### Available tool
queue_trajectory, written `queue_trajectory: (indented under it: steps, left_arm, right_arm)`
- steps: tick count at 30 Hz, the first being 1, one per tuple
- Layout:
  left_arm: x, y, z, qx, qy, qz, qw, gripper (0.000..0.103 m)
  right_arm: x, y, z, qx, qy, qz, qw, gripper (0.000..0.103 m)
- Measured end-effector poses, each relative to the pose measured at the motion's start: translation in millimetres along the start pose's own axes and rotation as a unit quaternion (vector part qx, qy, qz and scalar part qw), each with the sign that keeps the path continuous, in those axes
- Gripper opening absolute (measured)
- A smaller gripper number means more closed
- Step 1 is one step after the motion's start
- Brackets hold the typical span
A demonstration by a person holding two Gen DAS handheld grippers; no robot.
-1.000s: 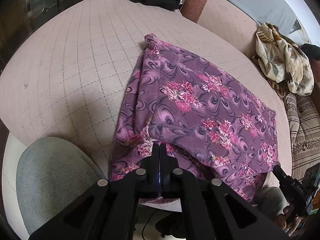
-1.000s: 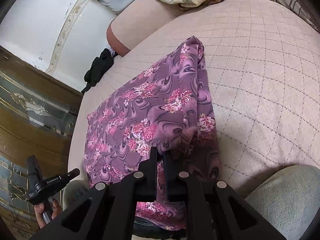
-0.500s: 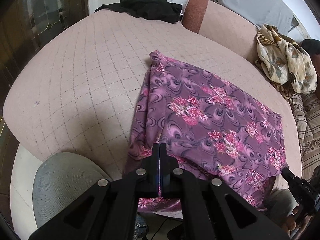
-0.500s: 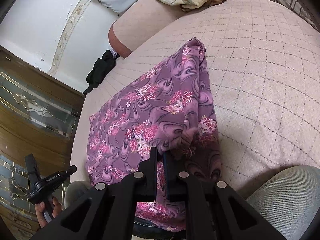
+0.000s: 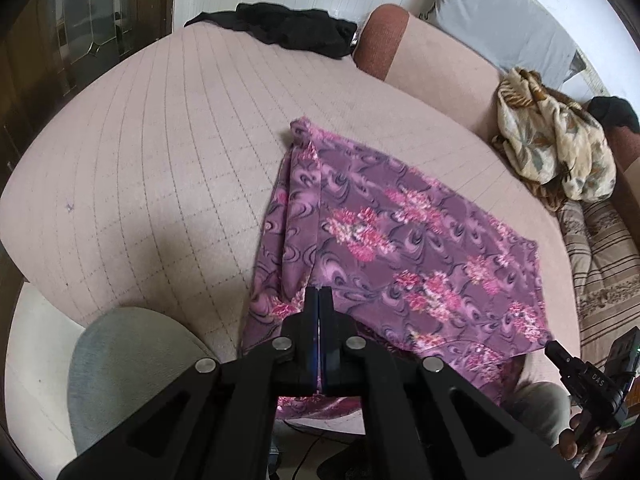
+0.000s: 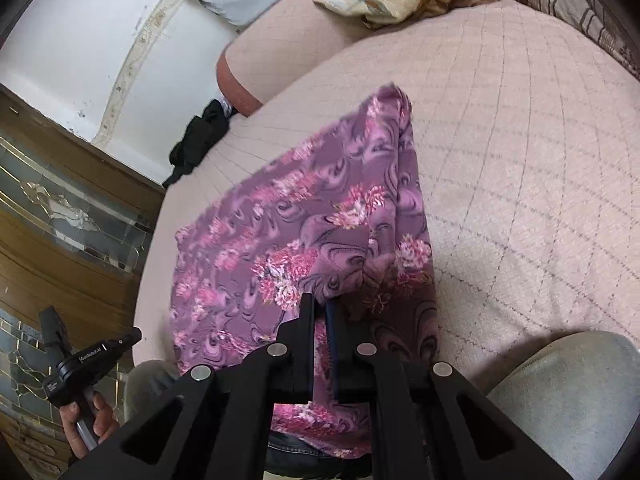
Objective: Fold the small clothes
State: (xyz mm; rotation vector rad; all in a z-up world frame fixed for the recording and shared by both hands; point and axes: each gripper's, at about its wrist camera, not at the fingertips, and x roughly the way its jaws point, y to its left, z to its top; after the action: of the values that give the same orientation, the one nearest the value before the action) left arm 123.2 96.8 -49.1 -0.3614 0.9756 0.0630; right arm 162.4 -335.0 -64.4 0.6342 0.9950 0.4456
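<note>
Garment (image 5: 404,240) pulled further fwd; left gripper (image 5: 319,294) & right gripper (image 6: 320,308) both clamped on hem.

Purple garment (image 5: 400,248) farther up bed (image 5: 160,160).

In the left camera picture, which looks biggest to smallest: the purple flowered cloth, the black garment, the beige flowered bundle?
1. Purple flowered cloth, largest by far.
2. Beige flowered bundle and black garment look alike; the garment lies farther off, so no ranking.

left gripper (image 5: 319,300) jaws closed, right gripper (image 6: 320,308) jaws pinched
</note>
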Motion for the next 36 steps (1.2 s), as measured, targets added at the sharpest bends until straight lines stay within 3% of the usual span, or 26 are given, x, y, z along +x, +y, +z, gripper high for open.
queue_trajectory:
  steps: [4,7,9,13,14,15,16,17,23,26,28,29,30,31,36]
  left_arm:
    - [-18,5,4,-0.005,-0.019,-0.007,0.9998,0.0]
    - [-13,7,-1,0.001,-0.01,-0.001,1.0,0.0]
    - [-7,10,-6,-0.003,0.005,-0.005,1.0,0.0]
    - [0,17,-9,-0.042,0.029,-0.05,0.9975,0.0]
    - [2,16,-8,-0.046,0.032,-0.057,0.9968,0.008]
    - [5,14,-7,-0.046,0.038,-0.061,0.9963,0.026]
    - [9,11,-7,-0.048,0.046,-0.062,0.9958,0.037]
    - [16,7,-7,-0.052,0.056,-0.066,0.9949,0.052]
    - [73,-18,-18,-0.044,0.131,-0.091,0.9863,0.054]
    - [83,-6,-13,-0.085,0.121,-0.099,0.984,0.053]
    - [92,2,-8,-0.102,0.124,-0.088,0.9831,0.036]
    - [98,5,-7,-0.104,0.138,-0.084,0.9814,0.009]
    - [101,6,-6,-0.105,0.148,-0.089,0.9793,0.005]
    - [95,8,-5,-0.108,0.143,-0.093,0.9794,0.004]
    - [27,-5,-3,-0.037,0.088,-0.092,0.9912,0.004]
  right_arm:
    - [-23,4,10,-0.003,-0.006,-0.013,1.0,0.002]
    - [-26,-1,10,-0.007,0.003,-0.033,0.999,0.002]
    - [-22,-9,10,0.005,0.014,-0.03,0.999,0.002]
    - [-28,-13,6,0.038,0.007,0.008,0.999,0.003]
    - [-30,-11,5,0.044,0.002,0.009,0.999,0.017]
    - [-29,-10,5,0.048,0.005,0.008,0.999,0.034]
    - [-24,-8,5,0.058,0.011,0.009,0.998,0.073]
    - [-21,-8,4,0.065,0.009,0.011,0.998,0.08]
    - [36,-2,6,0.07,0.063,-0.004,0.996,0.057]
    - [53,-6,9,0.079,0.076,-0.01,0.994,0.049]
    - [57,-12,14,0.088,0.073,-0.014,0.993,0.043]
    - [59,-16,17,0.094,0.071,-0.013,0.993,0.024]
    - [61,-19,20,0.1,0.076,-0.013,0.992,0.01]
    - [62,-21,22,0.104,0.081,-0.007,0.991,0.006]
    - [16,9,24,0.059,0.068,0.008,0.996,0.005]
